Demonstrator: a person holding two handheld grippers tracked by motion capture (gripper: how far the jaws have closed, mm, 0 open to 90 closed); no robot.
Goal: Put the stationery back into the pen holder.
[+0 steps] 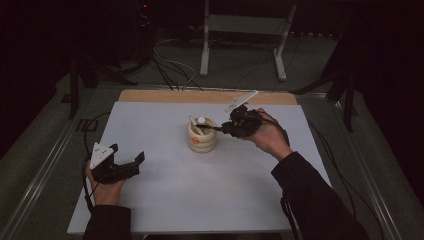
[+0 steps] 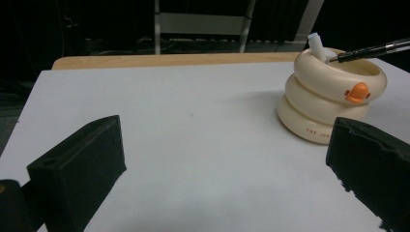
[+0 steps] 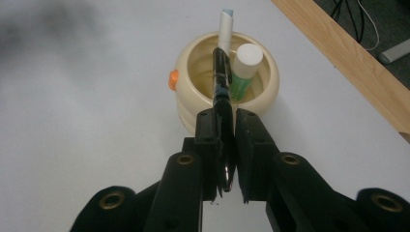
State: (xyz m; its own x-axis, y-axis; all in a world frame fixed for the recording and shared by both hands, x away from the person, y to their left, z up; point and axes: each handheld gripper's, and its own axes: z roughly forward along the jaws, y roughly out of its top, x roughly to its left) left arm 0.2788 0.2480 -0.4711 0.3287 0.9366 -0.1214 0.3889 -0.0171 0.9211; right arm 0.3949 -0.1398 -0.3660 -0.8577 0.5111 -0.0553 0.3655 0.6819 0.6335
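Two tools sat over a white tabletop [image 1: 165, 200]. From above, the right tool [image 1: 227, 127] was clamped on a black pen [image 1: 212, 128] whose tip reached into a cream ringed holder [image 1: 202, 136] at mid-table. The right gripper view added the holder's contents: a white tube [image 3: 225, 29] and a green-bodied stick [image 3: 243, 67]. The left tool [image 1: 126, 152], jaws apart, rested near the front-left edge; its view showed the holder's orange knob [image 2: 358, 92].

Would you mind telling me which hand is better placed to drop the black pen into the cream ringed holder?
The right tongs: they grip the slim black pen, tip over the cream ringed holder. The left tongs sit open, well away.
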